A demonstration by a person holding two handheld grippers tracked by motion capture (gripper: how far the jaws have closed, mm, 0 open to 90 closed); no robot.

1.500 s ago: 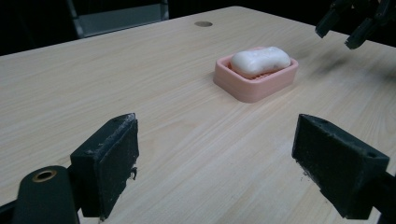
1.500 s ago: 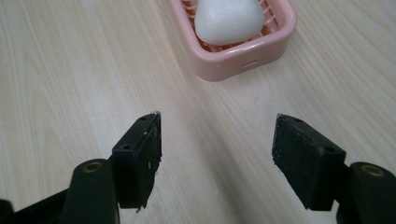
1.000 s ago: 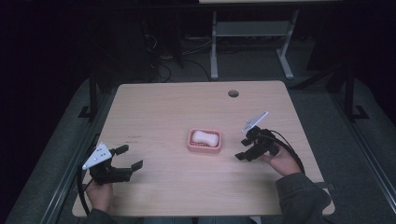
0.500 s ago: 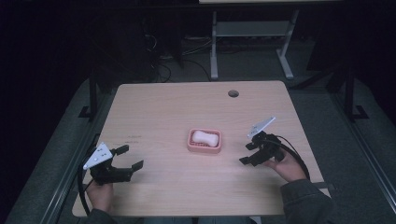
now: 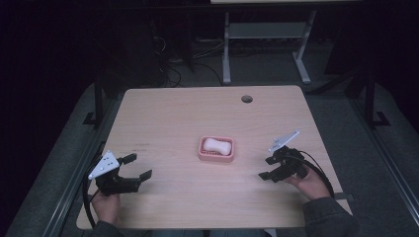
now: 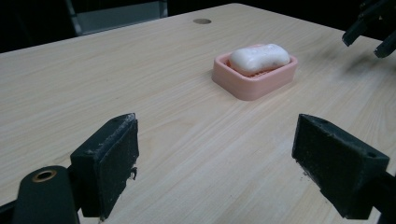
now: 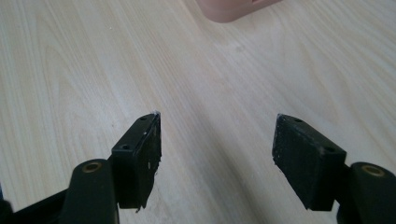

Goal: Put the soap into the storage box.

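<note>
The white soap bar (image 5: 217, 145) sits in the pink soap dish (image 5: 216, 156) right in the middle of the bench (image 5: 173, 113) — seated flat, lengthways, nothing touching it. The left gripper (image 5: 138, 166) hovers low near the bench's near-left corner, jaws spread wide with only bare wood between them; in the left gripper view the dish lies ahead and well apart from its pads (image 6: 114, 158). Over on the other side, the right gripper (image 5: 270, 168) is also released — jaws parted, empty, angled down at the bench, to the right of the dish and apart from it. In the right gripper view just a corner of the pink dish peeks in at the top edge. So where does the job stand? By my reading, either the soap is already delivered into its dish and both hands are clear, or no pick has begun. Nothing is in hand.
</note>
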